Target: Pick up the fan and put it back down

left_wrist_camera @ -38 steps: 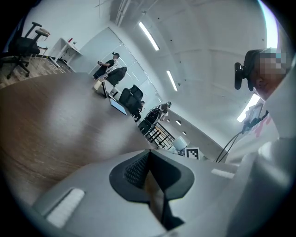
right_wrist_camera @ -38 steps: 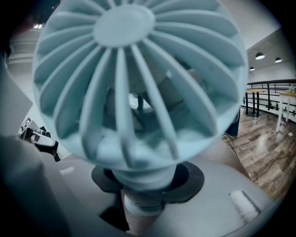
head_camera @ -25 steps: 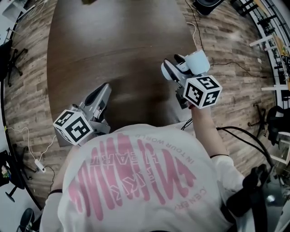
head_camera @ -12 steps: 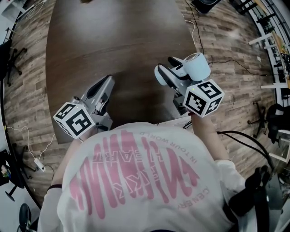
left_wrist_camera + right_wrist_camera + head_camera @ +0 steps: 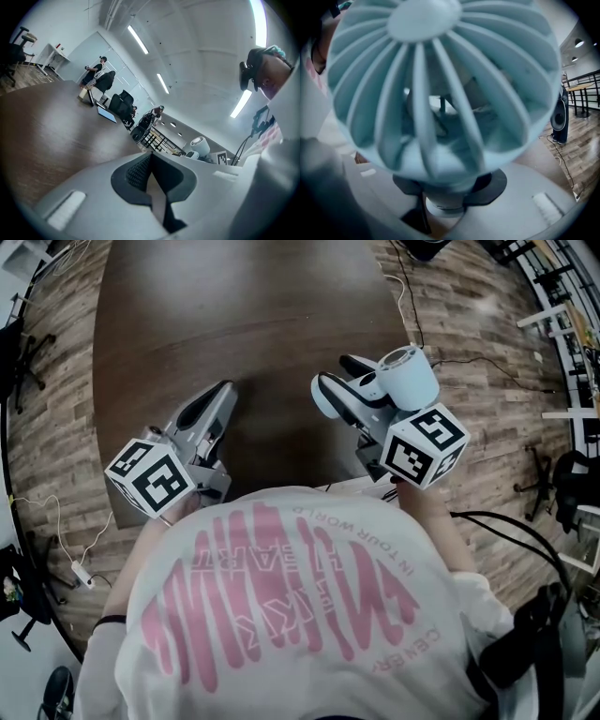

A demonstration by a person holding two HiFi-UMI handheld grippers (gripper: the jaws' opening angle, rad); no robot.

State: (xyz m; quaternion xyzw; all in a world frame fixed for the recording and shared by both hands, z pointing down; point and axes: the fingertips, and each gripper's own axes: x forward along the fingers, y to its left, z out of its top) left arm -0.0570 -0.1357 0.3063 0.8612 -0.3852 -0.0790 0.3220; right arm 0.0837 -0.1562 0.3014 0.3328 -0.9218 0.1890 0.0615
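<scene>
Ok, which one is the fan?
Find the big brown table, then the right claw over its near right corner. The fan is gripped in it: the only pale blue round thing, with a spoked front.

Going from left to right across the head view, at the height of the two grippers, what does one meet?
left gripper → table → right gripper → fan, held by it → wooden floor
</scene>
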